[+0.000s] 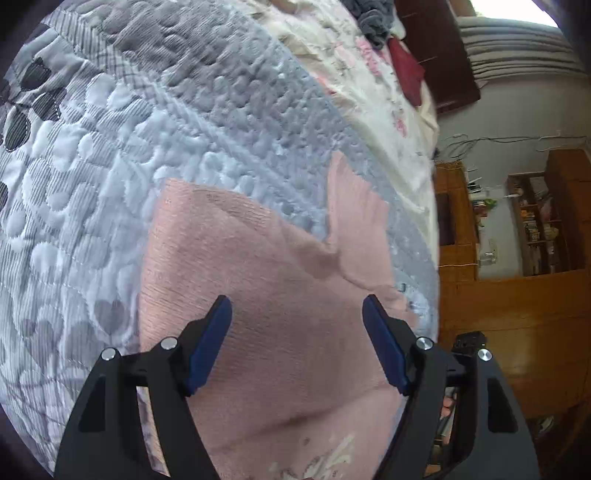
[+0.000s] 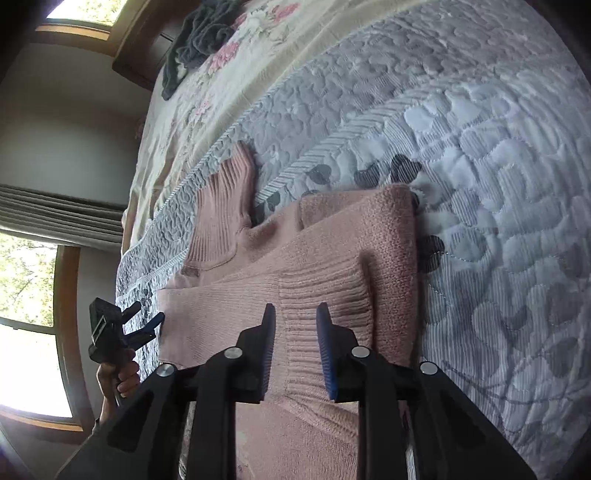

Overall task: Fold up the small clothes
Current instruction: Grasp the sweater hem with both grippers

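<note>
Pink knit sweater [image 2: 295, 266] lying flat on a grey-and-white quilted bedspread [image 2: 480, 147], near the bed's edge, with one sleeve already laid across the body so that its ribbed cuff [image 2: 321, 295] rests close to the far side edge. Right gripper [image 2: 295, 314] is poised over that cuff, blue pads a little apart and gripping nothing; whether the tips touch the knit cannot be told. Left gripper [image 1: 297, 314] hangs over the plain part of the garment with its jaws spread wide and empty; in the right wrist view it appears at the sweater's near edge, held in a hand [image 2: 122, 376]. The ribbed collar [image 2: 225, 206] projects toward the floral sheet [image 2: 192, 92], where a dark garment [image 2: 199, 33] lies well apart. Judged step: settling the sleeve fold before the next fold. To do it well, press the cuff flat and keep it inside the body outline, align the folded edge parallel to the side seam, smooth the crease visible near the collar, and pinch only the layers meant to travel, since thick knit slips and bunches readily.
</note>
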The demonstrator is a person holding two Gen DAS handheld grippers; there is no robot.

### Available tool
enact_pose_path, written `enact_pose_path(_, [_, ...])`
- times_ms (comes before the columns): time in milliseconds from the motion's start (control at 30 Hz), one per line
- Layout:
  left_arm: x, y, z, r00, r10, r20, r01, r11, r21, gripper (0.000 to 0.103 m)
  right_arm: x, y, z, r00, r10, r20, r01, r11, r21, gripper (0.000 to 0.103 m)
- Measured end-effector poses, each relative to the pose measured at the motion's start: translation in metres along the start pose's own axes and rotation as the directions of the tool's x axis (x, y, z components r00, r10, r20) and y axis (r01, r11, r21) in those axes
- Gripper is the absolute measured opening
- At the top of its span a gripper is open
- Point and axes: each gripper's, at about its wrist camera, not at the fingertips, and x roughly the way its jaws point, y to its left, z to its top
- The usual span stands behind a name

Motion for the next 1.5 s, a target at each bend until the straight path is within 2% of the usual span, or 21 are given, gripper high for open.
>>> enact_pose_path(33, [0.008,0.008,0.002,0.999,0.027,-0.025,-0.028,0.999,-0.022,0.063,0.008,-0.009,0.001,1.0,-0.013,-0.013,0.013,1.0,0.018,0.02])
enact_pose_path(67, [0.008,0.011,0.004,0.999,0.031,-0.025,-0.032,0.999,-0.031,0.06,0.01,-0.015,0.002,0.999,-0.03,-0.011,0.03,0.999,0.015,0.004])
enact_pose_path(100, [0.003,0.008,0.005,0.999,0.029,-0.027,-0.03,0.999,-0.03,0.06,0.008,-0.018,0.003,0.999,-0.033,-0.007,0.033,0.999,0.016,0.0])
enact_pose_path(133, [-0.005,0.001,0.004,1.0,0.007,-0.018,-0.007,1.0,-0.003,0.06,0.002,-0.019,0.002,1.0,-0.021,0.007,0.021,0.999,0.028,0.001])
enact_pose_path(200, [-0.017,-0.019,-0.01,0.995,-0.093,-0.045,0.097,0.991,0.093,0.06,-0.01,-0.01,-0.006,0.999,0.039,0.028,-0.039,0.999,0.009,0.015])
enact_pose_path(267, [-0.015,-0.031,-0.031,0.984,-0.142,-0.11,0.158,0.974,0.162,0.06,-0.008,0.0,-0.018,0.99,0.139,-0.022,-0.14,0.99,-0.027,0.018])
enact_pose_path(333, [0.001,-0.031,-0.048,0.98,-0.109,-0.167,0.141,0.97,0.196,0.06,0.005,0.001,-0.029,0.989,0.129,-0.078,-0.133,0.99,-0.049,0.019])
enact_pose_path(367, [0.012,-0.026,-0.053,0.982,-0.042,-0.184,0.082,0.974,0.212,0.058,0.014,-0.005,-0.032,0.991,0.082,-0.103,-0.088,0.995,-0.055,0.015])
enact_pose_path(400, [0.023,-0.02,-0.056,0.98,0.011,-0.197,0.032,0.976,0.216,0.055,0.019,-0.009,-0.032,0.992,0.055,-0.113,-0.061,0.997,-0.054,0.0])
enact_pose_path(433, [0.027,-0.018,-0.057,0.978,0.02,-0.206,0.025,0.977,0.212,0.053,0.018,-0.012,-0.029,0.992,0.044,-0.116,-0.049,0.998,-0.043,0.0])
enact_pose_path(467, [0.025,-0.022,-0.056,0.977,0.011,-0.211,0.036,0.975,0.219,0.055,0.014,-0.008,-0.026,0.993,0.041,-0.112,-0.046,0.998,-0.044,0.003])
enact_pose_path(500, [0.021,-0.029,-0.054,0.975,-0.016,-0.221,0.068,0.971,0.23,0.055,0.005,0.001,-0.021,0.995,0.046,-0.088,-0.052,0.997,-0.066,0.017])
enact_pose_path(533, [0.017,-0.039,-0.051,0.974,-0.045,-0.223,0.102,0.964,0.247,0.056,-0.002,0.01,-0.016,0.995,0.064,-0.072,-0.071,0.994,-0.086,0.021])
enact_pose_path(633, [0.008,-0.066,-0.025,0.98,-0.085,-0.178,0.133,0.95,0.282,0.063,-0.012,0.037,0.016,0.994,0.109,-0.031,-0.112,0.987,-0.117,0.025])
enact_pose_path(700, [0.011,-0.077,0.003,0.984,-0.109,-0.14,0.144,0.954,0.264,0.068,-0.008,0.048,0.043,0.99,0.139,-0.009,-0.14,0.986,-0.094,0.035])
enact_pose_path(767, [0.023,-0.085,0.032,0.985,-0.117,-0.128,0.146,0.959,0.243,0.068,0.003,0.054,0.071,0.989,0.149,0.003,-0.149,0.987,-0.066,0.037])
enact_pose_path(933, [0.075,-0.098,0.088,0.988,-0.057,-0.147,0.091,0.968,0.235,0.068,0.048,0.072,0.124,0.993,0.119,-0.025,-0.12,0.99,-0.072,0.038])
enact_pose_path(1033, [0.104,-0.097,0.109,0.989,-0.012,-0.148,0.047,0.972,0.231,0.068,0.081,0.08,0.146,0.995,0.089,-0.034,-0.091,0.992,-0.088,0.038])
enact_pose_path(1333, [0.15,-0.101,0.144,0.994,-0.016,-0.109,0.044,0.965,0.259,0.065,0.141,0.078,0.178,0.998,0.067,-0.014,-0.069,0.992,-0.105,0.035])
enact_pose_path(1400, [0.152,-0.103,0.147,0.995,-0.013,-0.094,0.038,0.961,0.275,0.061,0.144,0.082,0.183,0.997,0.074,-0.013,-0.075,0.99,-0.12,0.036])
enact_pose_path(1500, [0.153,-0.104,0.149,0.996,0.012,-0.091,0.016,0.952,0.305,0.034,0.15,0.092,0.185,0.998,0.065,-0.023,-0.068,0.986,-0.155,0.037])
